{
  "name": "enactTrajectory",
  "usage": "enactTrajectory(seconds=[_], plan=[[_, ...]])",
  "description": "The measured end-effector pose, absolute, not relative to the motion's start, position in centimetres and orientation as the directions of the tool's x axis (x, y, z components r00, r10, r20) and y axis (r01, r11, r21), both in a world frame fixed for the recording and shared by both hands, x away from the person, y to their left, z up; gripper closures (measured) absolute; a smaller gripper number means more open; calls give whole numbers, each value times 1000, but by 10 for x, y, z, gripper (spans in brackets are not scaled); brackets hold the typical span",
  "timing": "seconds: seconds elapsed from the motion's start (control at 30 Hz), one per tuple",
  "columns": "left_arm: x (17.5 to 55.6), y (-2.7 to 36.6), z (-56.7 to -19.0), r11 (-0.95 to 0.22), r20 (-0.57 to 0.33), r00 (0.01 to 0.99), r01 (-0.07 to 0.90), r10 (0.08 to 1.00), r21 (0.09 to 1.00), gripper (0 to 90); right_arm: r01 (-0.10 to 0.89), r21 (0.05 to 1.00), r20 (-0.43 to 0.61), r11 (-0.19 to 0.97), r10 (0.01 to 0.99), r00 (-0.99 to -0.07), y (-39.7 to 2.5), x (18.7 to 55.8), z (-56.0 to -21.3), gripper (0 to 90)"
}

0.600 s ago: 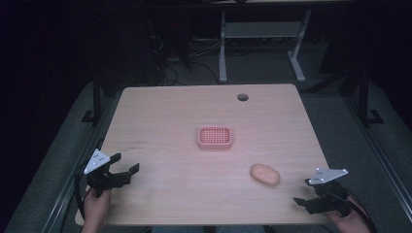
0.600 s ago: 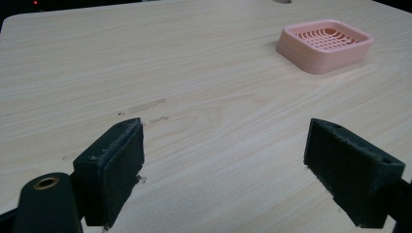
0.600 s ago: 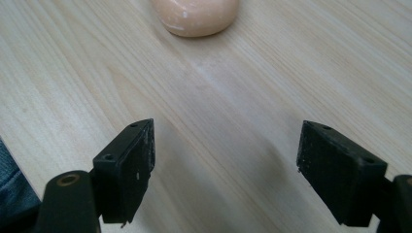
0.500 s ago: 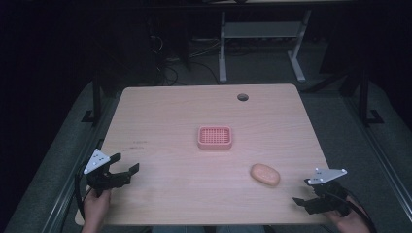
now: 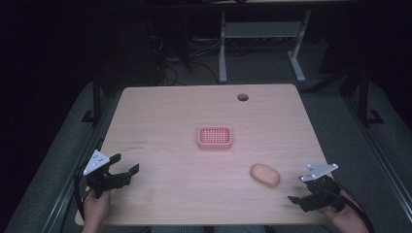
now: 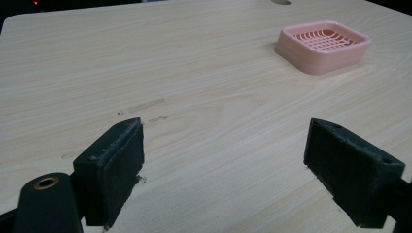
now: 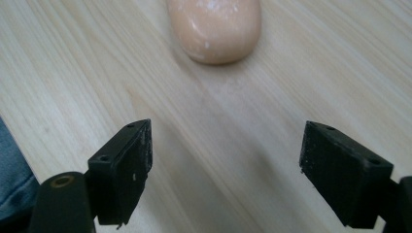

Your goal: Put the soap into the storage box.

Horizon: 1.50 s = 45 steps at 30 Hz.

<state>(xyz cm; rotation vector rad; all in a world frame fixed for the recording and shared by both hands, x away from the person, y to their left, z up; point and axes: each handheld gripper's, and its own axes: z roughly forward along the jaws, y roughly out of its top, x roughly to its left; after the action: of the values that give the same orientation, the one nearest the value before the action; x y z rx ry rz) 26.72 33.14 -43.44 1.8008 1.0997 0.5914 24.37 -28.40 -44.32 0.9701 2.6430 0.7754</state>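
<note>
the wooden table (image 5: 165,121) takes up the middle of the high view, pale and wood-grained, with a small round hole (image 5: 242,97) near its upper right edge. the floor around it is dark, with a white frame (image 5: 257,43) at the top of the frame.

the pink slatted dish (image 5: 214,137) sits at the centre of the table; in the left gripper view it lies in the upper right corner (image 6: 323,46), well apart from the jaws.

the left gripper (image 5: 125,165) is at the lower left of the high view, held in a hand (image 5: 95,208) at the table's bottom edge. its jaws are spread wide with nothing between them but bare wood.

the right gripper (image 5: 293,198) is at the lower right, jaws also spread wide and holding nothing.

the peach soap (image 5: 265,174) lies flat on the table just left of the right gripper, below and right of the dish. in the right gripper view it is at top centre (image 7: 214,26), near the jaws but not between them.
</note>
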Motion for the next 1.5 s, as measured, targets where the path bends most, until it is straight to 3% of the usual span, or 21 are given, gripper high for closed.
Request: enactTrajectory(seconds=[0.57,1.5], plan=[[268,333,-434,-176,-63,486,431,872,885,143,515,477,-28,712,598,-801,-245,273,-430,145],[267,334,-433,-168,-70,484,431,872,886,143,445,360,-48,820,492,-869,-193,319,-427,189]])
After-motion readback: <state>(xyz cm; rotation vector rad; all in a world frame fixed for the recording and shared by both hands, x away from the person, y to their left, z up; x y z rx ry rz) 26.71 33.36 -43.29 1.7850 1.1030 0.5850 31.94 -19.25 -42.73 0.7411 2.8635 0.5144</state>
